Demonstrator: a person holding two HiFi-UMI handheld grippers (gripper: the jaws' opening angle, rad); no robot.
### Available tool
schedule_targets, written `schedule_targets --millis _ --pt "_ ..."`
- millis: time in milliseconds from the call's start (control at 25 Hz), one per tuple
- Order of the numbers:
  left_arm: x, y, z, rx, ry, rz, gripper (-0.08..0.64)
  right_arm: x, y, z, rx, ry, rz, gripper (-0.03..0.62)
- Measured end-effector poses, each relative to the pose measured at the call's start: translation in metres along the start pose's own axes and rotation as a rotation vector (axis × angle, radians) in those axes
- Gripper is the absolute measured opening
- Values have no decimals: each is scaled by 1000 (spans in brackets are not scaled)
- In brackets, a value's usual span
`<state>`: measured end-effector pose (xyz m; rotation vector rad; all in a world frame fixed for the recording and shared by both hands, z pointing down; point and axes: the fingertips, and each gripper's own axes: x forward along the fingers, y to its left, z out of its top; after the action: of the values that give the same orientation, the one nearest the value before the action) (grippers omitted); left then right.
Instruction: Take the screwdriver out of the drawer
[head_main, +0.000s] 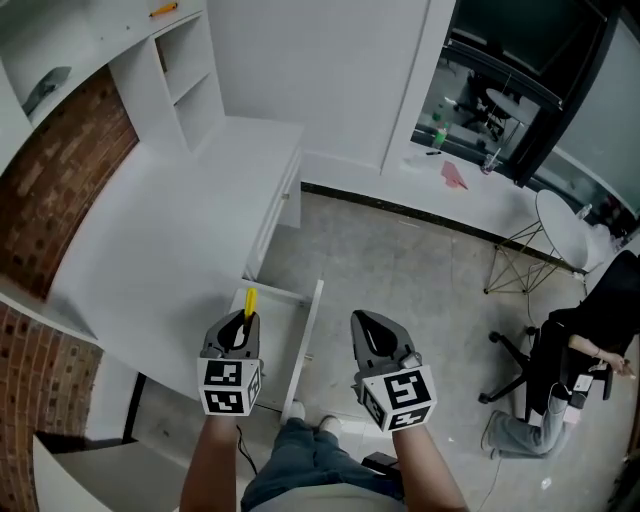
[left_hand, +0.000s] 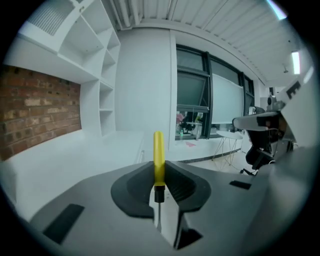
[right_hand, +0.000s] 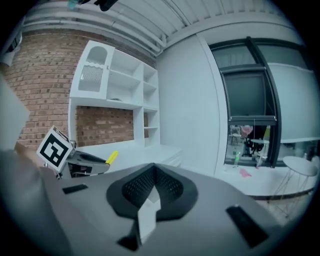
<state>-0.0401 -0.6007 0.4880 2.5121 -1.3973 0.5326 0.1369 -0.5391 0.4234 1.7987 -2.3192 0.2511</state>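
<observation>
A screwdriver with a yellow handle (head_main: 250, 300) is clamped in my left gripper (head_main: 243, 320), held above the white desk's near corner. In the left gripper view the yellow handle (left_hand: 159, 156) stands up past the jaws, which are shut on the black collar and thin shaft (left_hand: 158, 212). My right gripper (head_main: 362, 320) hovers beside it over the open drawer (head_main: 310, 330); its jaws meet with nothing between them. In the right gripper view, where its own closed jaws (right_hand: 153, 172) fill the foreground, the left gripper (right_hand: 82, 164) and the handle's yellow tip (right_hand: 111, 157) show at the left.
The white desk (head_main: 150, 240) runs along a brick wall, with white shelves (head_main: 175, 70) at its far end. A person's legs and shoes (head_main: 305, 420) are below the drawer. To the right stand a round white table (head_main: 560, 225) and an office chair with a seated person (head_main: 575, 350).
</observation>
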Motion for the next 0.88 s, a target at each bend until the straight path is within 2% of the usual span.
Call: schedule_targets --millis 200,400,680,880 --pt "-55 13 54 -13 -167 65 72 -23 15 43 -62 -94 14 9" --pt "-102 21 94 18 -315 128 72 -37 29 78 -135 -175 38 9" --pt "-145 21 132 64 -442 165 74 -54 48 120 -198 -291 65 9" --pt "-165 23 146 85 -489 171 74 -59 57 134 -209 -335 53 9"
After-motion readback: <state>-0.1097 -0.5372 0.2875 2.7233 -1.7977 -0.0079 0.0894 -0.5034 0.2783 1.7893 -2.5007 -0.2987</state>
